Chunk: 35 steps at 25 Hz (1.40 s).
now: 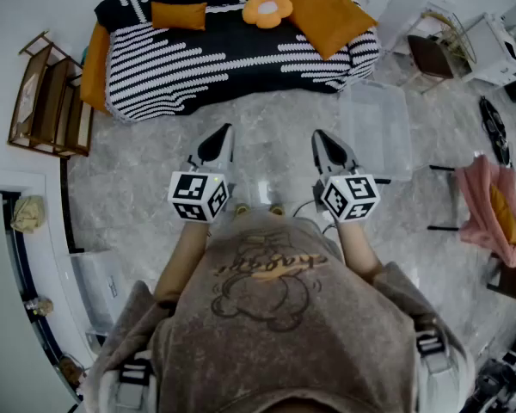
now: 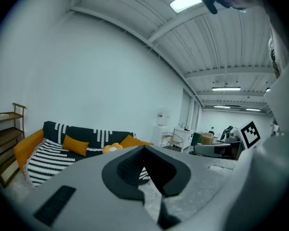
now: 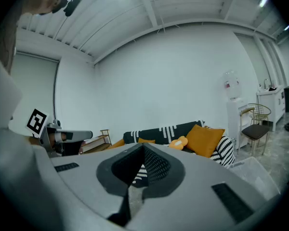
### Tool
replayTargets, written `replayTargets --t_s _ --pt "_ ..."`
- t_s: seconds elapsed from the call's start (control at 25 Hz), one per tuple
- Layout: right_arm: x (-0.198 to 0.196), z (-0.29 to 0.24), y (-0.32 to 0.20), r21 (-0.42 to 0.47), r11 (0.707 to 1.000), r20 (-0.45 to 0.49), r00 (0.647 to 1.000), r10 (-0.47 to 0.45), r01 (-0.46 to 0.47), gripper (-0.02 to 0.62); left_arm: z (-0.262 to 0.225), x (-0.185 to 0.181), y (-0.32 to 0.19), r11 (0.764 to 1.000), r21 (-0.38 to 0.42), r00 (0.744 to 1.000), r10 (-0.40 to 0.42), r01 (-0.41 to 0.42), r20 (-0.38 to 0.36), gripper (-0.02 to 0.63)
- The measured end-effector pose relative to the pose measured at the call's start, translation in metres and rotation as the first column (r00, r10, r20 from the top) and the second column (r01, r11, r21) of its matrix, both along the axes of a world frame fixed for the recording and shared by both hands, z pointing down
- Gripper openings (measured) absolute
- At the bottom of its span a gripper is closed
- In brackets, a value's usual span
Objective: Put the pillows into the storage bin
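Note:
On the black-and-white striped sofa (image 1: 241,58) lie a small orange pillow (image 1: 179,15), a flower-shaped pillow (image 1: 267,9) and a large orange pillow (image 1: 327,14). Another orange pillow (image 1: 95,67) leans at the sofa's left end. A clear storage bin (image 1: 377,127) stands on the floor to the right of the sofa's front. My left gripper (image 1: 222,136) and right gripper (image 1: 321,138) are held side by side over the marble floor, short of the sofa, both shut and with nothing in them. The right gripper view shows the large orange pillow (image 3: 203,139) and flower pillow (image 3: 179,142) beyond the shut jaws.
A wooden shelf (image 1: 47,93) stands against the wall at left. A chair (image 1: 430,54) and a white counter (image 1: 499,50) are at the far right. A rack draped with pink cloth (image 1: 492,212) is at right. A white box (image 1: 99,286) sits at lower left.

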State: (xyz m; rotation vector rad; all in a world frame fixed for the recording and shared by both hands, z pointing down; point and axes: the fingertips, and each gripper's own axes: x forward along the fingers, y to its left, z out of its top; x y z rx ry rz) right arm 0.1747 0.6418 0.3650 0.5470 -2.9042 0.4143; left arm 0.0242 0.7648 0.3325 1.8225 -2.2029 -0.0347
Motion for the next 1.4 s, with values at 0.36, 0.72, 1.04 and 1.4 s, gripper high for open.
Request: replayTargets --t_s 0.36,0.72,1.04,1.4 --pt "-0.013 -0.002 0.001 -0.012 0.999 0.023 0.999 0.032 -0.031 -0.005 0.0 -0.013 -0.001 1.0 0.002 0.999 0.03 -0.03 0.011 0.005" --pt "-0.034 0.017 0.004 -0.032 0.997 -0.005 0.997 0.077 -0.077 -0.003 0.014 -0.05 -0.009 0.997 0.009 0.997 0.071 -0.071 -0.012 0.005" --pt "-0.091 0.036 -0.061 -0.046 0.996 -0.004 0.997 0.078 -0.078 -0.003 0.025 -0.103 -0.073 0.998 0.017 0.998 0.06 -0.06 -0.014 0.005" --pt "-0.191 0.034 -0.206 -0.055 0.998 -0.009 1.0 0.028 -0.028 -0.003 0.019 -0.192 -0.207 1.0 -0.001 1.0 0.011 -0.011 -0.011 0.005"
